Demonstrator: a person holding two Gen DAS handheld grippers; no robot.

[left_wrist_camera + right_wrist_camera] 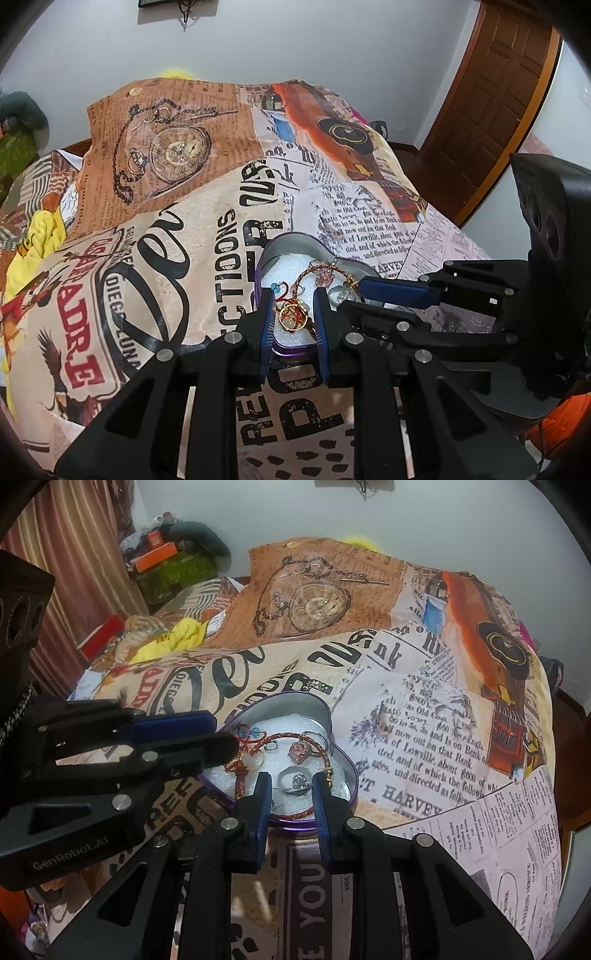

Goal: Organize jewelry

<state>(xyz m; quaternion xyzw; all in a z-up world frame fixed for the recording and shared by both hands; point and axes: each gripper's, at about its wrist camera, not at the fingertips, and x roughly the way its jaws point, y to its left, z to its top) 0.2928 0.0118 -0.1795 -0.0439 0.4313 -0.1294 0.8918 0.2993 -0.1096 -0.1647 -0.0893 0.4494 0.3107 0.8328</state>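
A heart-shaped purple tin (295,243) (325,716) with white foam lining sits on the printed bedspread. It holds a red-and-gold cord bracelet (291,736), a pink-stone ring (300,752), a clear-stone ring (297,782), gold rings (291,317) and blue beads (248,733). My left gripper (294,306) is open over the tin's near left side, its fingers on either side of the gold rings. My right gripper (291,786) is open over the near right side, around the clear-stone ring. Neither holds anything.
The tin rests on a bed covered by a newspaper-and-pocket-watch print bedspread (177,229). Yellow cloth (181,635) and clutter lie at the far left. A wooden door (491,92) stands at the right, curtains (74,554) at the left.
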